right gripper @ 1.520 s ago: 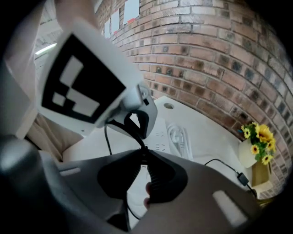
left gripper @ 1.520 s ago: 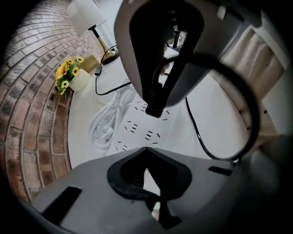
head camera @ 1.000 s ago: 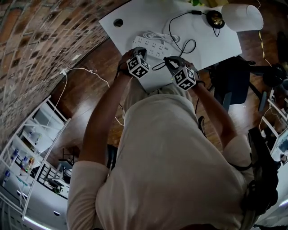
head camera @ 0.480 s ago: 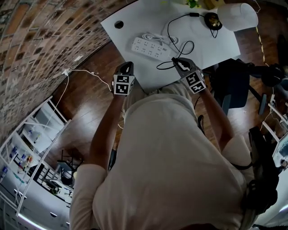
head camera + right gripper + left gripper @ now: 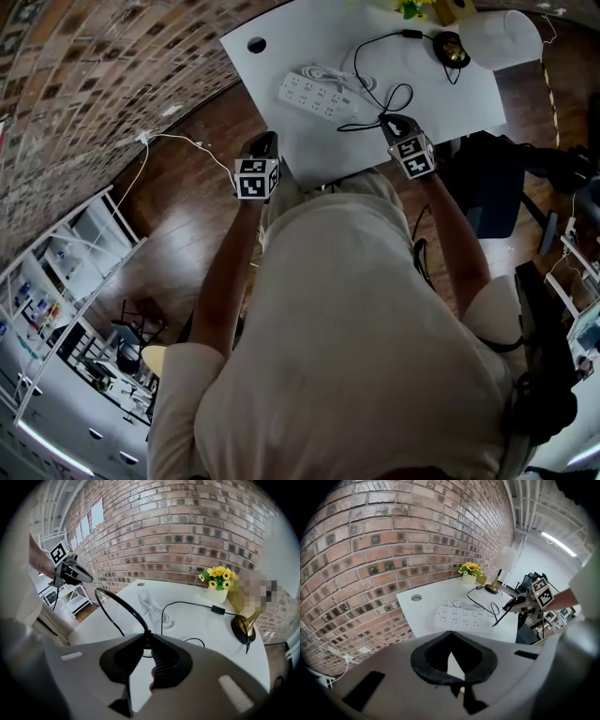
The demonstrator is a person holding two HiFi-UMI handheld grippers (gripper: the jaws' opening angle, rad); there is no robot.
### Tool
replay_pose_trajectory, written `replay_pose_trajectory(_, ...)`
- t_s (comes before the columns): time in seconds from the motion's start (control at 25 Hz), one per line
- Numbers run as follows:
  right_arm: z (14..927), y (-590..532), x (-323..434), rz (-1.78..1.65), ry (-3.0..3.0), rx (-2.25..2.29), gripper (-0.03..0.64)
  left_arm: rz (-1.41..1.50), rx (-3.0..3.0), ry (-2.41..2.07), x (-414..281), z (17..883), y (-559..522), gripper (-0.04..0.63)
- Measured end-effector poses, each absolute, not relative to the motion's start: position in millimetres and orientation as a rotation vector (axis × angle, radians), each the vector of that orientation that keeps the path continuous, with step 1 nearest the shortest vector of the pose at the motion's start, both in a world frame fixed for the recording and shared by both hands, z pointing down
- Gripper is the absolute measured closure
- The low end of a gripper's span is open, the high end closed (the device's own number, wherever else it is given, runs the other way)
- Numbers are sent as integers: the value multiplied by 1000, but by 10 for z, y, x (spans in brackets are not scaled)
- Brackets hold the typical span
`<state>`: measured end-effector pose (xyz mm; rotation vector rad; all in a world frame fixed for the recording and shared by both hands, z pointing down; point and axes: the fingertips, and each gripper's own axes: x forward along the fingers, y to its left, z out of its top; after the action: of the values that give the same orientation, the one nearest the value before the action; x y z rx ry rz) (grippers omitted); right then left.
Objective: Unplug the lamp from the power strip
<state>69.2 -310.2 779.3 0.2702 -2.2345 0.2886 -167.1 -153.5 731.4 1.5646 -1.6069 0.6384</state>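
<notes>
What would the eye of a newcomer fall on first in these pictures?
First comes the white table beside the brick wall, with a white power strip lying on it. Next is the right gripper, shut on a black cord above the table's near edge. Last is the lamp, with its white shade, at the table's far right end.

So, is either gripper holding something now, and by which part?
The right gripper pinches the black lamp cord at its loose end; the plug itself is hidden. The left gripper holds nothing.

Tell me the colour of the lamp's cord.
Black. The lamp cord shows best in the right gripper view, against the white table.
</notes>
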Motion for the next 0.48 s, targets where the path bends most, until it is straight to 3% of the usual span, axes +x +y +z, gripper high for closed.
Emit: replay_pose_trajectory(0.48,8280,-3129,690,208,-2051,238,558,630,1490,-1655,-1529,7259,-1324,594)
